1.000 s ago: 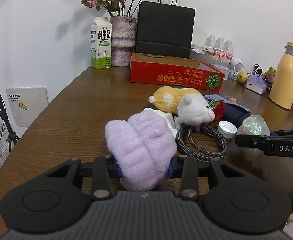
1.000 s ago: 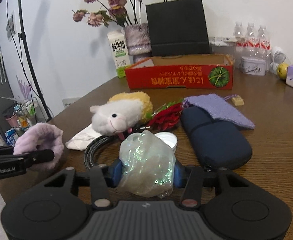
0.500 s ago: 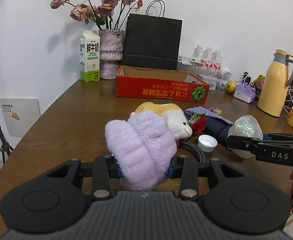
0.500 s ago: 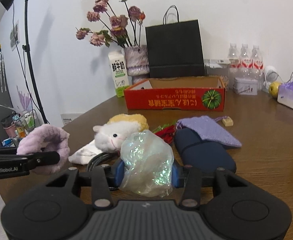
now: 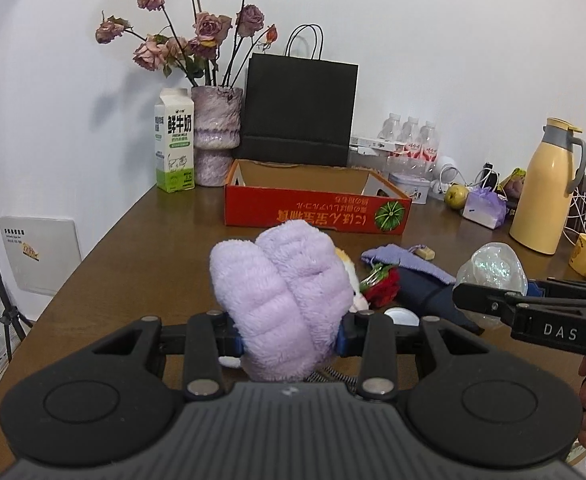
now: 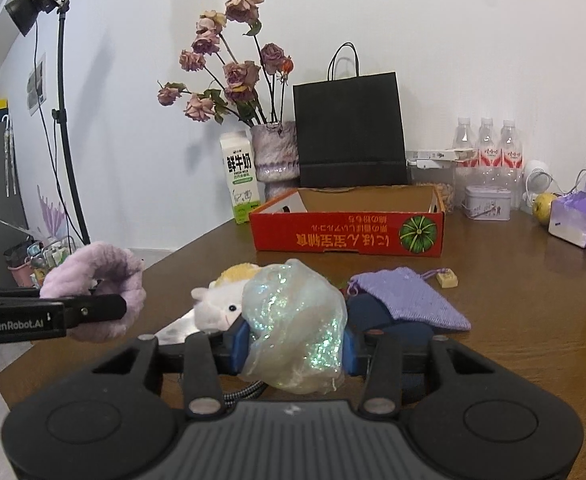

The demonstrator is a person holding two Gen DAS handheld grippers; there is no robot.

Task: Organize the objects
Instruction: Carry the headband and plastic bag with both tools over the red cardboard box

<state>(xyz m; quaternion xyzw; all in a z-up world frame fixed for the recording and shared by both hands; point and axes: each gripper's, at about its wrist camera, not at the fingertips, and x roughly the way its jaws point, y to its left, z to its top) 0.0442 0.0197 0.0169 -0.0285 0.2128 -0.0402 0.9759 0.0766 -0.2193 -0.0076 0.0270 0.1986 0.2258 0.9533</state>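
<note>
1. Left gripper (image 5: 291, 334) clamped on fluffy purple scrunchie (image 5: 281, 300), held above the table (image 5: 133, 264), pointing slightly down.
2. Right gripper (image 6: 295, 344) clamped on iridescent crumpled wrap (image 6: 293, 328), same slight downward tilt, beside the left one.
3. Red cardboard box (image 6: 347, 234) sits ahead, open.

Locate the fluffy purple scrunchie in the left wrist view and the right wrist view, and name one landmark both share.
Left wrist view: the fluffy purple scrunchie fills lower centre, clamped in the left gripper.
Right wrist view: it sits at the left edge, held off the table.
Shared landmark: the red cardboard box, beyond the scrunchie, in front of the black paper bag.
</note>
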